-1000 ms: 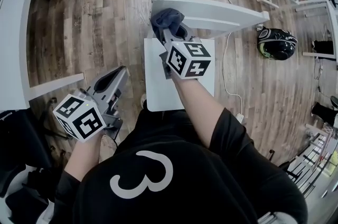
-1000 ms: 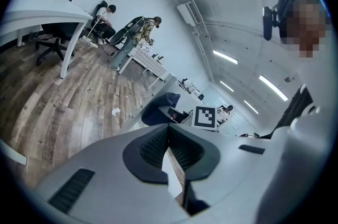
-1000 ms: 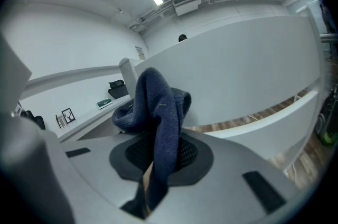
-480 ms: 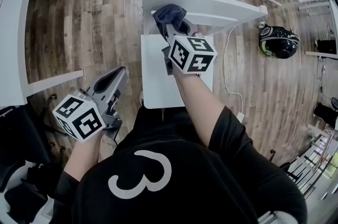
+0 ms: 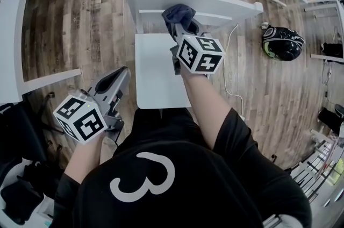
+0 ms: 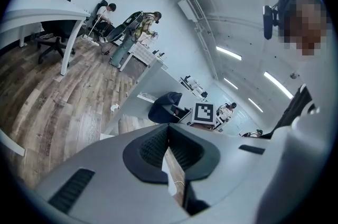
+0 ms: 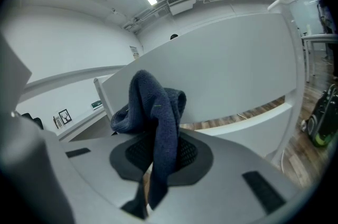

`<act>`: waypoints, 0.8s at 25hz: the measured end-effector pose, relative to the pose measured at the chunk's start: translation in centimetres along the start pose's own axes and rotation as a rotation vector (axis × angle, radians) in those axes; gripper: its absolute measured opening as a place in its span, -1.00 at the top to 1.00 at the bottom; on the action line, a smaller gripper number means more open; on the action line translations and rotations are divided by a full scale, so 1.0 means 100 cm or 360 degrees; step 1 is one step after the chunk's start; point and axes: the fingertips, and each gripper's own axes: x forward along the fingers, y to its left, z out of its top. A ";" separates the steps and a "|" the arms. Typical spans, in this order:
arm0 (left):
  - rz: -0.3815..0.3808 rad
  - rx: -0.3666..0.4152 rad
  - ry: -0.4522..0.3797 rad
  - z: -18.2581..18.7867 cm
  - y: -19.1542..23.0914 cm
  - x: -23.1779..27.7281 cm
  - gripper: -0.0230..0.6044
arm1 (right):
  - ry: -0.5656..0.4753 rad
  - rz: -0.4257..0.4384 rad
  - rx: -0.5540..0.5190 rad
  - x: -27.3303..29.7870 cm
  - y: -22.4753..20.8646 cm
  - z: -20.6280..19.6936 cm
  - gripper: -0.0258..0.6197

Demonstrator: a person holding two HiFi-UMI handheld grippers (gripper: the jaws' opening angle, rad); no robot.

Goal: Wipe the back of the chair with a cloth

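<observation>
In the upper centre of the head view, the right gripper (image 5: 184, 32) is clenched on the cloth (image 5: 176, 13), which is at the chair back (image 5: 226, 4). The left gripper (image 5: 114, 80) is at lower left, with its jaws together on nothing.

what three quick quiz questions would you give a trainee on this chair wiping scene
1. True or false: the right gripper is shut on the dark blue cloth.
2. Multiple choice: where is the cloth? A. lying on the floor. B. up at the white backrest. C. spread flat on the seat.
3. Short answer: which gripper holds nothing and hangs off to the side of the chair?

Key: 1. True. 2. B. 3. The left gripper.
</observation>
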 end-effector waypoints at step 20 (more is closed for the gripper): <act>-0.0012 0.0011 0.0022 -0.028 -0.076 0.082 0.88 | 0.0008 -0.0104 0.0031 -0.066 -0.142 0.019 0.76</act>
